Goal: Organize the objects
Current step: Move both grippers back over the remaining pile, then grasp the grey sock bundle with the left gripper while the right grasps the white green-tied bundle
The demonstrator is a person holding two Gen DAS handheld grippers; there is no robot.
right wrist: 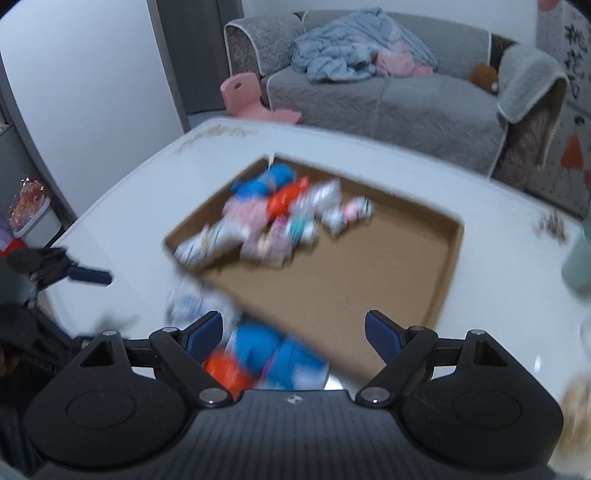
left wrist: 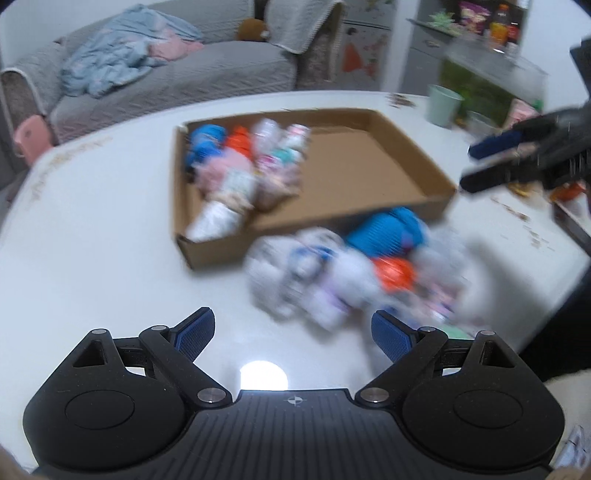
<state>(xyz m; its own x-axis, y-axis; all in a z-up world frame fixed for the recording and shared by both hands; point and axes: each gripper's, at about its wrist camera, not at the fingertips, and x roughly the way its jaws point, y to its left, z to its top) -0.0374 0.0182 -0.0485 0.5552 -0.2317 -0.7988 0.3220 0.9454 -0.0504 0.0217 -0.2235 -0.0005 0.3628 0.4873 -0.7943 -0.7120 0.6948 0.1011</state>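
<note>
A shallow cardboard tray [left wrist: 417,173] lies on the white table [left wrist: 92,240], with several rolled socks [left wrist: 236,166] packed in its left part. A loose pile of rolled socks [left wrist: 354,273], blue, orange and white, lies on the table in front of the tray. My left gripper [left wrist: 291,332] is open and empty just short of that pile. My right gripper [right wrist: 293,332] is open and empty above the pile [right wrist: 258,354] and the tray's near edge [right wrist: 447,280]. Both views are motion-blurred. The right gripper also shows in the left wrist view [left wrist: 495,162], and the left one in the right wrist view [right wrist: 88,275].
A pale green cup [left wrist: 443,105] stands on the table behind the tray's right corner. A grey sofa [right wrist: 388,99] with a blue blanket is beyond the table. A pink child's chair [right wrist: 251,99] stands on the floor. Shelves with snacks [left wrist: 491,22] are at the far right.
</note>
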